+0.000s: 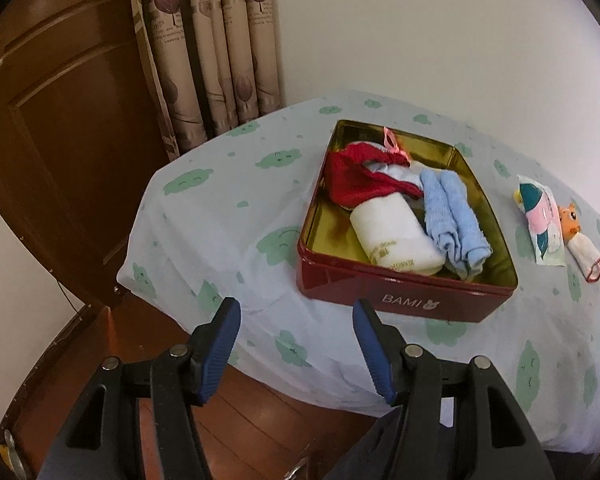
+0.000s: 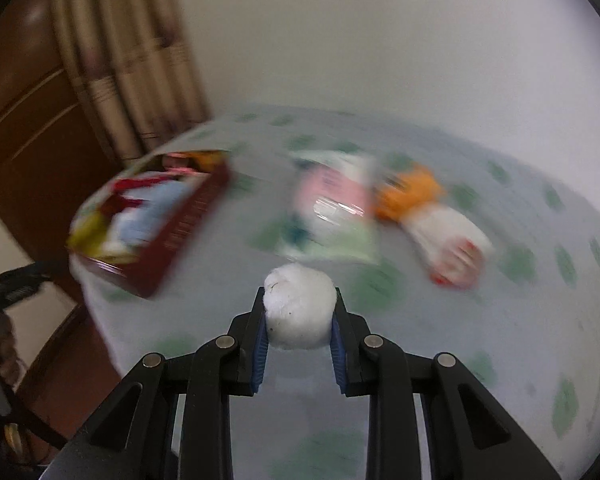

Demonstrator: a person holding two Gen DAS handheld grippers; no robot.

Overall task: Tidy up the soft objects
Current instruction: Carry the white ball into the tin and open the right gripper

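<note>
Between the right tongs, white fluffy ball pinched, left tongs spread, empty

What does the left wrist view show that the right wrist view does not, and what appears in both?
Left wrist view only: the open, empty left gripper and the tin's BAMI lettering. Right wrist view only: the right gripper shut on a white cotton ball. Both: the red tin of rolled cloths, the orange animal finger puppet, the printed packet and the cloud-print sheet.
</note>
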